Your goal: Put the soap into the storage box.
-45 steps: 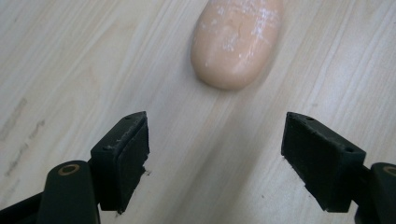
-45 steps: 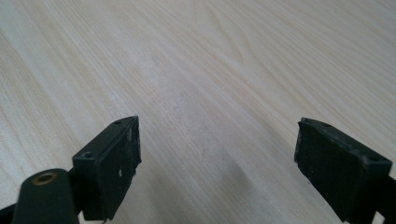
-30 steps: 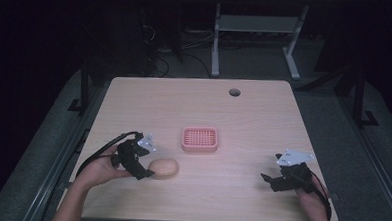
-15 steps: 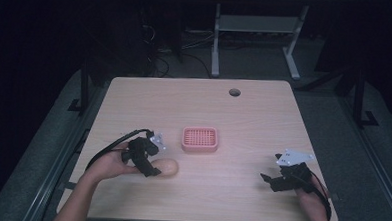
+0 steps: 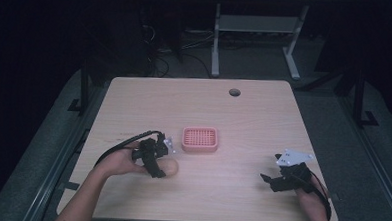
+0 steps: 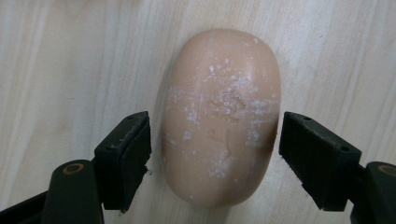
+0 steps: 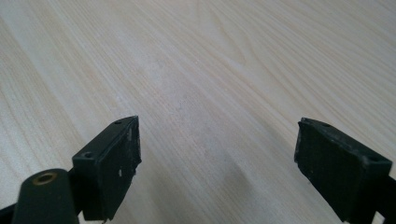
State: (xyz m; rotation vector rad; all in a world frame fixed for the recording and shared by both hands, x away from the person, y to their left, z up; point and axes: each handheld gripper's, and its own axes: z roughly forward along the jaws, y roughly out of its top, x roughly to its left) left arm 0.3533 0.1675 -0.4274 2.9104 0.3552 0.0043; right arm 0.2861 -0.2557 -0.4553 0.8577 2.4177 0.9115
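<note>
- Left tool (image 6: 212, 154): released, jaws spread to either side of the soap bar (image 6: 219, 116), gaps showing on both flanks; not yet gripping.
- Soap bar: lay flat on the table (image 6: 70, 56), between the left tool's jaws.
- Advice: best to centre the bar, then close evenly across its narrow width; the smooth, rounded sides could slip.
- Pink soap dish (image 5: 200, 139): just beyond the left tool.
- Right tool (image 7: 217, 158): released, empty, well apart.

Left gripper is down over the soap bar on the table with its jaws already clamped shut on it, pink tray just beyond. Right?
Not quite. The left gripper is down over the soap bar, but its jaws are open, one on each side with a gap showing, as the left gripper view shows. The pink tray does lie just beyond on the table.
</note>
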